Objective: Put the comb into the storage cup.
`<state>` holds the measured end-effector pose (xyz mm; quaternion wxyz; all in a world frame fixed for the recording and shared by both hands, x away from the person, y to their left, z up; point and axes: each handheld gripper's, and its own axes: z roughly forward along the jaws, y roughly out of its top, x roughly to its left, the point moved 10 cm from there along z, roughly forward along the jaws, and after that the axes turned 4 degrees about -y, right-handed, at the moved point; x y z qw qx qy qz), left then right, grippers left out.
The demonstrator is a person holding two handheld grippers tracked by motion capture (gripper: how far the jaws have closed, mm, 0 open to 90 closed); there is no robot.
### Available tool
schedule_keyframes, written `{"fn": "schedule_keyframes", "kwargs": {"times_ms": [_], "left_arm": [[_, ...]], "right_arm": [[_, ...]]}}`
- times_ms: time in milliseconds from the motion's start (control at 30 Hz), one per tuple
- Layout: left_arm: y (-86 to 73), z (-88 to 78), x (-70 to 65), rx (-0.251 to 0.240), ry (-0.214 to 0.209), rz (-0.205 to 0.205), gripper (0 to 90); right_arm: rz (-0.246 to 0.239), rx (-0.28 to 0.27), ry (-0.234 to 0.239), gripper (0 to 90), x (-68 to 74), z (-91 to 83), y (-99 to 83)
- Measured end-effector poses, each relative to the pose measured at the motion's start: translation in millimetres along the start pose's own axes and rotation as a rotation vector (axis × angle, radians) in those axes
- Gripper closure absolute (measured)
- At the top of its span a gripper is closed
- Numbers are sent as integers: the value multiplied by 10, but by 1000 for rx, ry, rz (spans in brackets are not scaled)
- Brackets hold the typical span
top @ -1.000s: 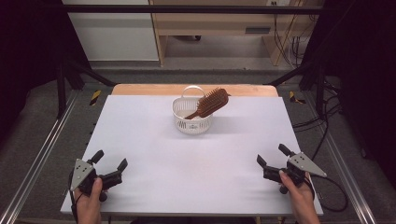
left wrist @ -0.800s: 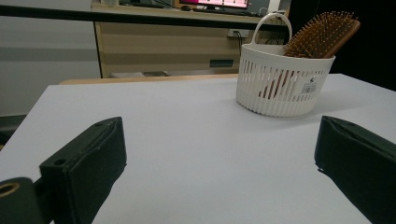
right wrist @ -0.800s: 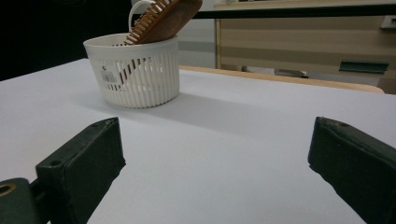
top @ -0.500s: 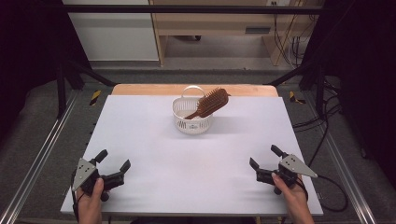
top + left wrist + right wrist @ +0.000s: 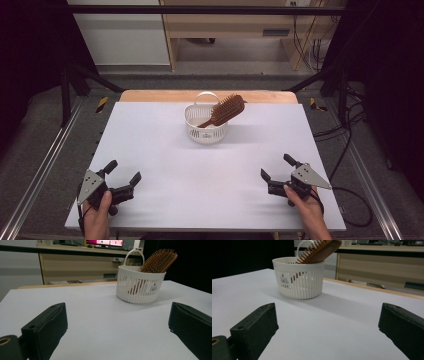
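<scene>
Overhead and gripper-mounted views of a table covered by a pale lavender-white sheet (image 5: 210,170), with a strip of light wooden tabletop edge (image 5: 150,95) showing along the far side. A small round white plastic basket with slotted walls and an arched handle (image 5: 205,128) stands upright near the far centre of the sheet; it appears again in the left gripper view (image 5: 140,286) and the right gripper view (image 5: 298,280), in both with a small printed label on its wall. A brown wooden paddle hairbrush (image 5: 223,111) stands tilted in the basket, handle down inside, the bristled head leaning out over the rim toward the right in the high view; the head rises above the rim in the left gripper view (image 5: 158,261) and the right gripper view (image 5: 319,251). The left gripper (image 5: 123,176), held in the person's left hand (image 5: 97,212), lies low at the near left corner of the sheet, jaws spread wide with nothing between them. The right gripper (image 5: 277,167), held in the person's right hand (image 5: 305,205), lies at the near right, jaws likewise spread wide and empty. Both grippers point toward the basket and are well apart from it and from each other.
</scene>
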<state>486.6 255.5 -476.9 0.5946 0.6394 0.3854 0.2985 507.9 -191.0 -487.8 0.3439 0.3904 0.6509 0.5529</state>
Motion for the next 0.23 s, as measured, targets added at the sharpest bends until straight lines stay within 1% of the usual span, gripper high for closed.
{"fn": "schedule_keyframes", "kwargs": {"times_ms": [67, 167, 233], "left_arm": [[0, 9, -26, -1, -12, 2, 22], [1, 23, -63, 0, -23, 11, 23], [-1, 36, -89, 5, -34, 19, 23]], "right_arm": [[-24, -14, 5, 23, 44, 16, 26], [-26, -30, 8, 24, 88, 47, 54], [-38, -34, 17, 25, 125, 68, 69]]}}
